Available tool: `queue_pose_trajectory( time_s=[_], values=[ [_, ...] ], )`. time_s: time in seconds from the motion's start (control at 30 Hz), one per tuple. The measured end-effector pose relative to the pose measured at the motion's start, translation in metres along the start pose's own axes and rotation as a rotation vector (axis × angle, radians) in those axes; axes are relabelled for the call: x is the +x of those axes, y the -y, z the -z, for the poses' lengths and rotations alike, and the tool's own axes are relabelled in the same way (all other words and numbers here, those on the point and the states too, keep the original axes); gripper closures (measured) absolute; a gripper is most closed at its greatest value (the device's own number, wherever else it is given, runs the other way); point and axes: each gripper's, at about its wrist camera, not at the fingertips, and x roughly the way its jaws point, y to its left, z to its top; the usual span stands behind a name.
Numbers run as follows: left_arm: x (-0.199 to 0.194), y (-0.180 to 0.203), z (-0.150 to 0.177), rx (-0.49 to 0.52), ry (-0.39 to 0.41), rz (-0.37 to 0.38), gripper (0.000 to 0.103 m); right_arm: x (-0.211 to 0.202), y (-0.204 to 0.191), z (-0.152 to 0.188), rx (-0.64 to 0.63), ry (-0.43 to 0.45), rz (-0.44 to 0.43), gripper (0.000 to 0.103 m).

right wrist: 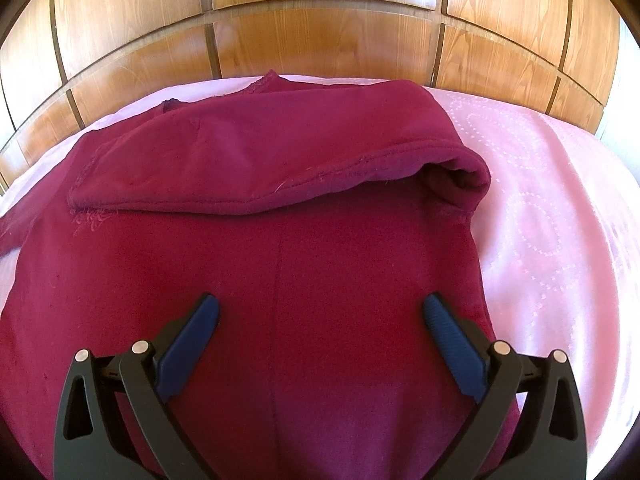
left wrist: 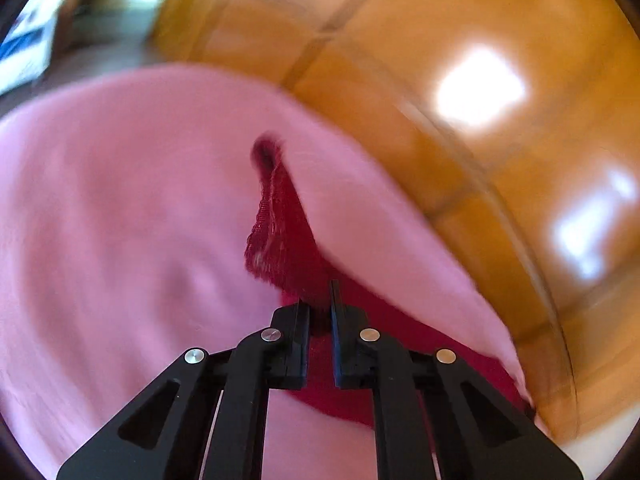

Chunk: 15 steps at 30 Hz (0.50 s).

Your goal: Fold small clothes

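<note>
- Lying on a pink bedsheet (right wrist: 540, 200) in front of a wooden panelled headboard (right wrist: 320, 44), the dark red garment (right wrist: 280, 280) is spread mostly flat, with one sleeve (right wrist: 280, 152) already laid across its far part.
- Left gripper (left wrist: 319, 312) has its jaws nearly together, pinching a lifted ridge of the red cloth; the fabric rises in a thin tented fold with a frayed, stitched edge (left wrist: 264, 216) showing. That view is blurred.
- Right gripper (right wrist: 320, 316) hangs over the near middle of the garment with its jaws spread wide and nothing between them.
- By its look the cloth is a soft, light knit: limp, likely to sag and drag rather than hold a shape, and not fragile.
- Best holds, I judge, are the hemmed edges and corners, where the doubled seam gives the pads something firm; a pinch mid-panel would only bunch it.
</note>
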Motion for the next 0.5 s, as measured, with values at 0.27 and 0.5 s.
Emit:
queue_pose_trajectory(
  time_s=[0.27, 0.5],
  values=[
    [-0.006, 0.151, 0.097, 0.357, -0.079, 0.226, 0.096, 0.0, 0.001, 0.0, 0.002, 0.001, -0.007, 0.002],
    [0.039, 0.218, 0.185, 0.529, -0.249, 0.201, 0.089, 0.0, 0.003, -0.001, 0.008, 0.003, -0.019, 0.002]
  ],
)
